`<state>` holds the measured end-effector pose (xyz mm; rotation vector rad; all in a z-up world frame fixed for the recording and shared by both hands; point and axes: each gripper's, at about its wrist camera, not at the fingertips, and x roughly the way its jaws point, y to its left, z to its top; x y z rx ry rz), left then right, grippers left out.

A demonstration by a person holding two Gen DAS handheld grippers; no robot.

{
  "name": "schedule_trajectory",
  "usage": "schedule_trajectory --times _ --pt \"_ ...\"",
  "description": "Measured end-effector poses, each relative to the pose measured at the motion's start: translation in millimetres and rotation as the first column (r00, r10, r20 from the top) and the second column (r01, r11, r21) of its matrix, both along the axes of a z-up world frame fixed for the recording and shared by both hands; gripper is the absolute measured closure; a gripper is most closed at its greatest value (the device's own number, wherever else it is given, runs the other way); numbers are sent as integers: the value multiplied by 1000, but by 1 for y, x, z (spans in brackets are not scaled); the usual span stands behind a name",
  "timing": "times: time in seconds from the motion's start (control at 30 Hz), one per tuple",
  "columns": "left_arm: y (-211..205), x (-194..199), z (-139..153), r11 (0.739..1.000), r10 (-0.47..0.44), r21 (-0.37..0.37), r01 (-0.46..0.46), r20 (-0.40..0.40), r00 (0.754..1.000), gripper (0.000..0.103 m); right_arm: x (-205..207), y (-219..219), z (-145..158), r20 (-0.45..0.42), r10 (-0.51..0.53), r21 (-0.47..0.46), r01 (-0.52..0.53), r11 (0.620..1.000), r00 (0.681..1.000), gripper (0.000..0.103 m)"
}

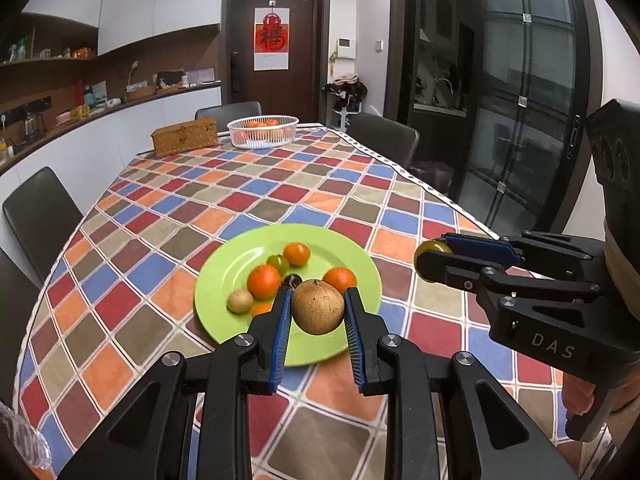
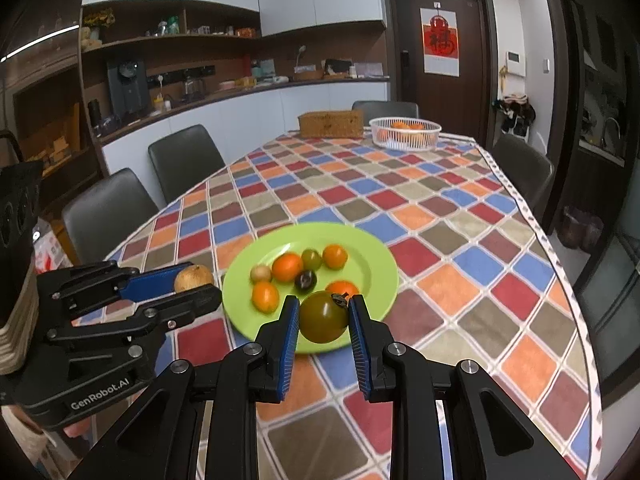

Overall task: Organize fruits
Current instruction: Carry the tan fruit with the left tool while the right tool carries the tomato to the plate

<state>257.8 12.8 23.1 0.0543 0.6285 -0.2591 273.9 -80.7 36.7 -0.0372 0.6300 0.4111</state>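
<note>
Jaws of left gripper [image 1: 318, 304] clamped on brown fruit [image 1: 318, 307], right gripper [image 2: 324, 312] on green tomato [image 2: 323, 316].

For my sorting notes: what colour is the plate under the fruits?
Light green plate, clearest in the right wrist view.

left tool [image 1: 318, 300] clamped, right tool [image 2: 324, 308] clamped, both angled downward

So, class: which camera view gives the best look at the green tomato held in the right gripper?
The right wrist view: the green tomato sits centre frame between the right gripper's jaws, stem and colour clear. The left wrist view shows only a yellowish edge of it, mostly hidden by the jaws.
</note>
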Motion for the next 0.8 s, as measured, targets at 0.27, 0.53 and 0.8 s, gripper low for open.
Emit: schedule_trajectory --times 0.27,0.53,0.8 --pt "10 26 -2 1000 16 -16 -16 -13 1000 77 30 9 5 14 2 2 -2 1000 1000 77" --pt "17 57 -19 999 20 -27 -21 -56 998 77 68 17 -6 -22 11 7 -10 1000 1000 77" --pt "20 84 -41 999 20 -38 -25 -116 993 77 108 22 -33 -89 8 -13 -9 1000 996 77"
